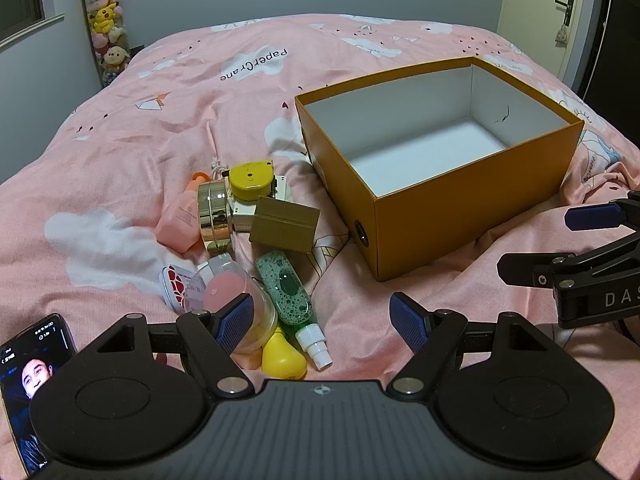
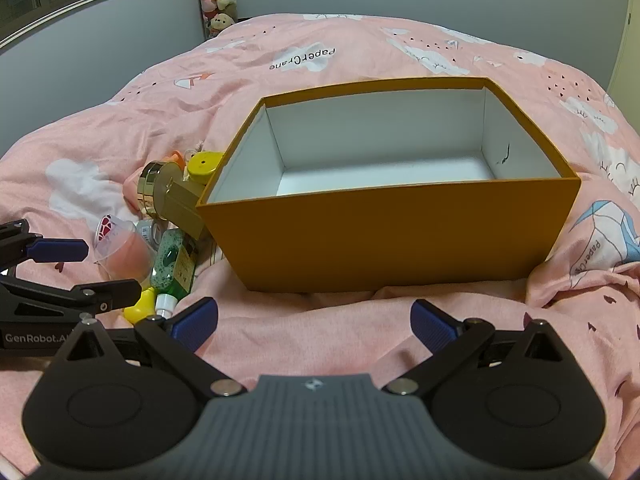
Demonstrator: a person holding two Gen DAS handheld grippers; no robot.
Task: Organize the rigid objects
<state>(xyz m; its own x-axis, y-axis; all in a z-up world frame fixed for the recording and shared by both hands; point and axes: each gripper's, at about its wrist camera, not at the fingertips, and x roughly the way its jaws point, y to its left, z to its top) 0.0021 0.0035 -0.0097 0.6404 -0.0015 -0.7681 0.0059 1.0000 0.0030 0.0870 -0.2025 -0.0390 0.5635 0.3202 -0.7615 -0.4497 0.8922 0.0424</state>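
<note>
An open orange box [image 1: 460,208] with a bare white inside sits on the pink bed; it also shows in the right wrist view [image 2: 400,236]. Left of it lies a pile: a pink bottle [image 1: 180,220], a gold jar [image 1: 214,210], a yellow tape measure [image 1: 250,180], a small brown carton [image 1: 286,224], a green spray bottle [image 1: 288,292], a clear cup [image 1: 236,304] and a yellow bulb-shaped thing [image 1: 282,356]. My left gripper [image 1: 324,320] is open and empty just in front of the pile. My right gripper [image 2: 314,320] is open and empty in front of the box.
A phone [image 1: 28,376] with a lit screen lies at the near left. A tall column of plush toys [image 1: 106,20] stands by the far wall. A door [image 1: 552,12] is at the far right. The pink duvet [image 1: 180,92] is soft and wrinkled.
</note>
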